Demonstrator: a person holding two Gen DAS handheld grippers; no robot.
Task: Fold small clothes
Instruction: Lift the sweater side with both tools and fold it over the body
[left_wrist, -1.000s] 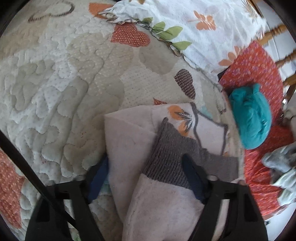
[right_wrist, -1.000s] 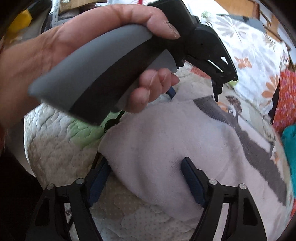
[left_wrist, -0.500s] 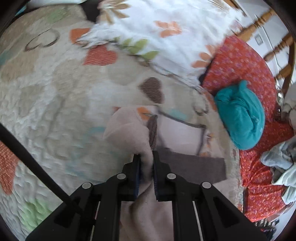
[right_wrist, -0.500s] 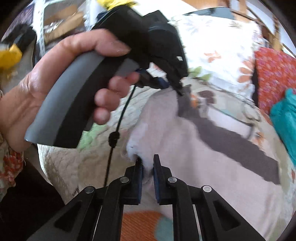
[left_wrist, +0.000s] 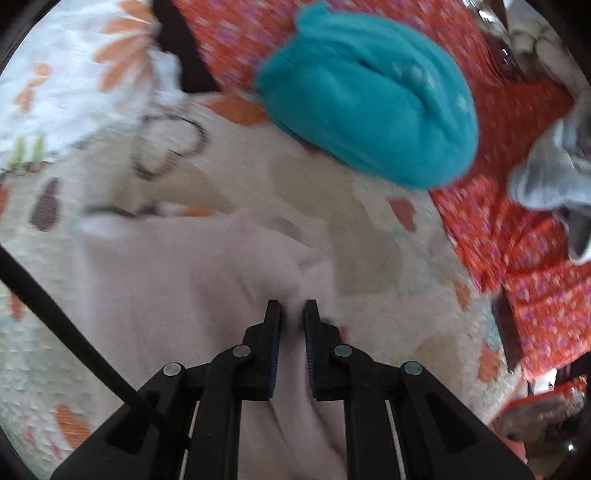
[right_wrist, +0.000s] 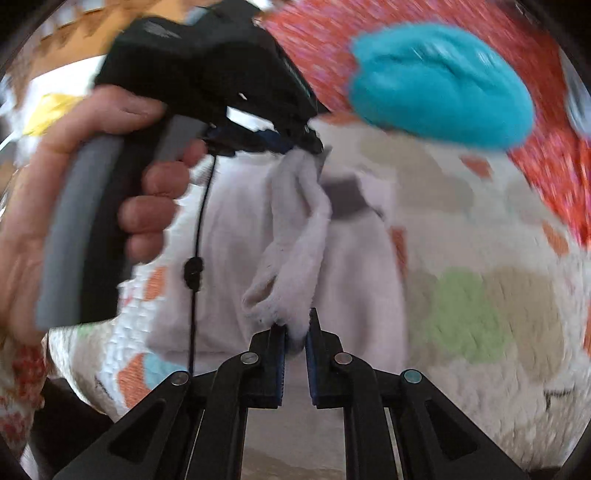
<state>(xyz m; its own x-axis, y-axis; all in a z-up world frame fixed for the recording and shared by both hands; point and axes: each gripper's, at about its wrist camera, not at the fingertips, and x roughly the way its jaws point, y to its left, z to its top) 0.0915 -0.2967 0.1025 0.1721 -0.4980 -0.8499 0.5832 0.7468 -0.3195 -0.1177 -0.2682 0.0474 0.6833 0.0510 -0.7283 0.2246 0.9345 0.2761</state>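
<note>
Both views are motion-blurred. The carrying surface is a quilt (left_wrist: 369, 229), cream with patches of orange, tan, green and brown.

Left gripper (left_wrist: 292, 314): jaws pressed together on a fold of the garment (left_wrist: 177, 280), a pale pinkish-white fleece piece. Cloth fills the narrow gap between the pads and runs back under the tool. From the pinch the garment spreads leftward across the quilt, with soft creases near the fingers.

Right gripper (right_wrist: 295, 325): jaws opening slightly, with a fluffy edge of the same garment (right_wrist: 291, 236) between the pads; the pads press on it. From this pinch a ridge of cloth rises to the left gripper (right_wrist: 303, 144), which shows in the right view held by a hand (right_wrist: 74, 206) on a grey handle. The cloth hangs as a band between the two pinch points, while the rest lies on the quilt below. A grey-brown band of the garment shows just right of the ridge.

A teal bundle (left_wrist: 369, 96) sits at the quilt's far edge, partly on a red floral cloth (left_wrist: 524, 236) that lines the quilt's right side. Grey cloth (left_wrist: 550, 173) rests on the red cloth at far right. A white pillow (left_wrist: 74, 74) with orange flowers lies at the far left corner. A black cable (right_wrist: 194, 266) hangs from the left tool.
</note>
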